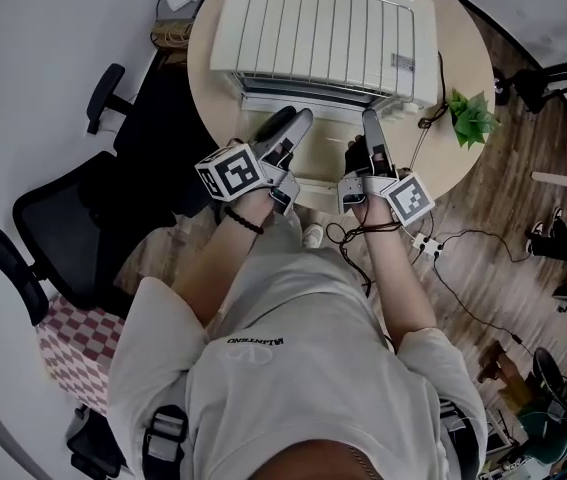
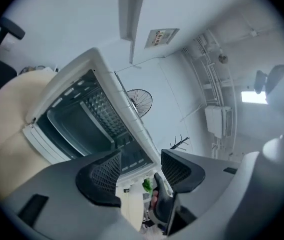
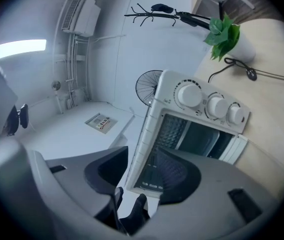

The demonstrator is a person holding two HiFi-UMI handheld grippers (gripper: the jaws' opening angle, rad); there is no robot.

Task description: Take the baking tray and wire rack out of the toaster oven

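while both grippers hang in front of the open toaster oven (image 1: 323, 33), the baking tray (image 2: 74, 126) sits inside its cavity, centre left of the left gripper view. i can't pick the wire rack out from it.

- oven: top centre of the head view, on a round table (image 1: 463, 53). oven door (image 2: 44, 145) is folded down toward me. three knobs (image 3: 189, 95) show centre right of the right gripper view.
- left gripper (image 1: 288, 126): just below the oven front, left of centre. its fingers (image 2: 104, 174) are released, spread wide, nothing between them.
- right gripper (image 1: 368, 128): beside it, right of centre. its fingers (image 3: 174, 176) are likewise released and empty.
- potted plant (image 1: 471, 116): on the table's right edge.
- office chair (image 1: 73, 228): on the floor at left.
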